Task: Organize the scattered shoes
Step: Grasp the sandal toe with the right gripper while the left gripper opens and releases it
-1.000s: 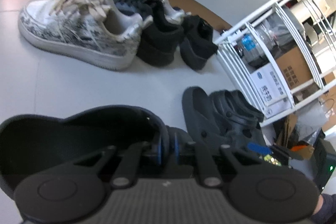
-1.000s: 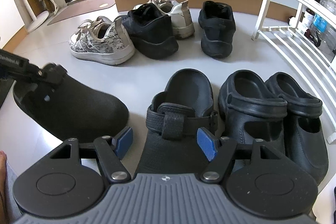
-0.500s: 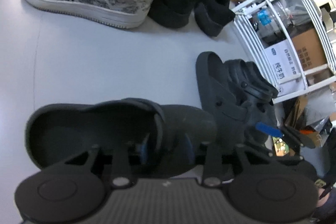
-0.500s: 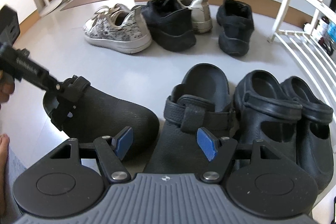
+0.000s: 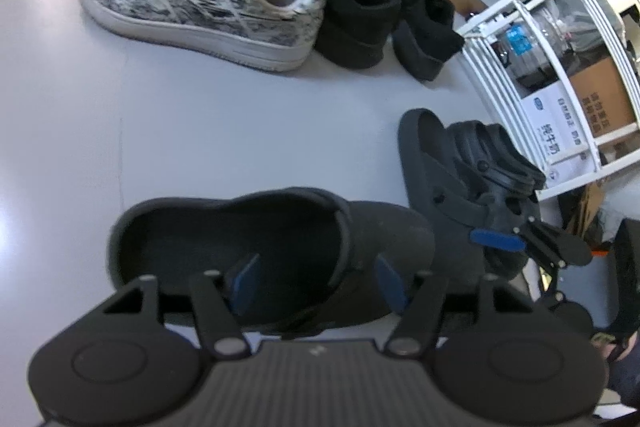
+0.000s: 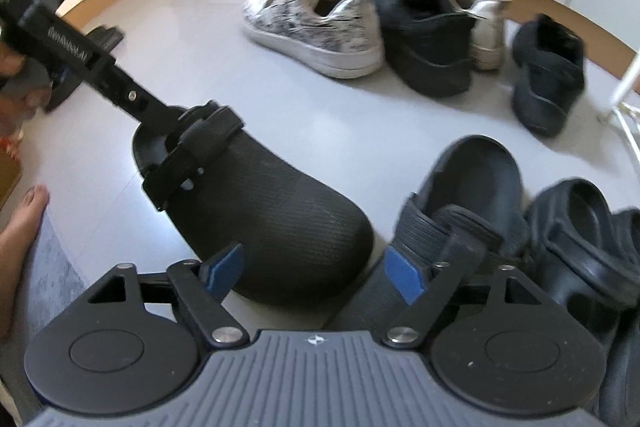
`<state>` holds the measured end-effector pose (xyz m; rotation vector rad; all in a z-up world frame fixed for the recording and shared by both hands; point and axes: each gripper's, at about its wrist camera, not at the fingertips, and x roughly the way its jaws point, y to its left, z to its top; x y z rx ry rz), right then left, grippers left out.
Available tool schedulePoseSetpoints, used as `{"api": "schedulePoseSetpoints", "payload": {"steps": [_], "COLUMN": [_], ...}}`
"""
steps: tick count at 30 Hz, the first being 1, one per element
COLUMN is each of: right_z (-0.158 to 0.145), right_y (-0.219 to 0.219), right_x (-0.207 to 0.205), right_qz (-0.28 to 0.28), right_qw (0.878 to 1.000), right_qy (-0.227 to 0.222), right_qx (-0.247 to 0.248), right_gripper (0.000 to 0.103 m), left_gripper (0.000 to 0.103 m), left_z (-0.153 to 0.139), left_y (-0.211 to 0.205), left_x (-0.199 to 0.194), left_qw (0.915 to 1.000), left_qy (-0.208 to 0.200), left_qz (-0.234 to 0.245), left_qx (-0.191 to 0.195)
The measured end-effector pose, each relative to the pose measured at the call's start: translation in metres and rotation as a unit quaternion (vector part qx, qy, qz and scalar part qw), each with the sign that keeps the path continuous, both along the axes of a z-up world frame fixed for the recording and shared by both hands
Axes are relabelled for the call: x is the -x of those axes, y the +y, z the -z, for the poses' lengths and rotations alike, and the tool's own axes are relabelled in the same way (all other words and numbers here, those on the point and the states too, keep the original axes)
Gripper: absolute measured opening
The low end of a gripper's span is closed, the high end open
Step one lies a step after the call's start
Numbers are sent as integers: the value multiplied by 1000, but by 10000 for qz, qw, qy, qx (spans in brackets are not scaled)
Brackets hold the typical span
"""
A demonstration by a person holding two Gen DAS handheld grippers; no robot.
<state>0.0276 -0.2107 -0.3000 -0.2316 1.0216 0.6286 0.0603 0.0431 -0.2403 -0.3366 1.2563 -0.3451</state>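
Note:
A black clog (image 5: 280, 247) lies on the grey floor right below my left gripper (image 5: 316, 283). The jaws are opening, with the clog's strap and heel opening between the blue pads, which do not press on it. In the right wrist view one finger (image 6: 132, 95) of that gripper reaches into the same clog (image 6: 272, 211). My right gripper (image 6: 314, 275) hangs over the gap between this clog's toe and a matching black clog (image 6: 472, 195). Its jaws are opening too and hold nothing.
A pair of dark rubber clogs (image 6: 580, 239) sits right of the matching clog. Farther back stand a patterned white sneaker (image 6: 316, 23), a black sneaker (image 6: 428, 35), a white one behind it and another black shoe (image 6: 548, 71). A white wire rack (image 5: 540, 67) stands at right. A bare foot (image 6: 20, 227) is at left.
My left gripper was shut on the clog's strap and has opened off it. The clog has come right, beside its match. My right gripper has widened, rolled and shifted left.

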Motion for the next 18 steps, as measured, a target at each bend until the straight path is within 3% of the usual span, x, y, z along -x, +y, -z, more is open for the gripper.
{"api": "schedulePoseSetpoints", "payload": {"steps": [9,16,18], "right_z": [8,15,19], "right_y": [19,29,29], "right_x": [-4,-11,-15], "right_qz": [-844,-883,-753], "right_qw": [9959,9952,9963], "right_qy": [35,-132,-100], "right_qx": [314,400,396], "right_gripper": [96,96,96], "left_gripper": [77,77,83], "left_z": [10,17,17], "left_y": [-4,2,3], "left_x": [8,9,9], "left_qw": [9997,9992,9992], "left_qy": [43,272,264], "left_qz": [222,296,297], "left_qx": [51,-13,4]}}
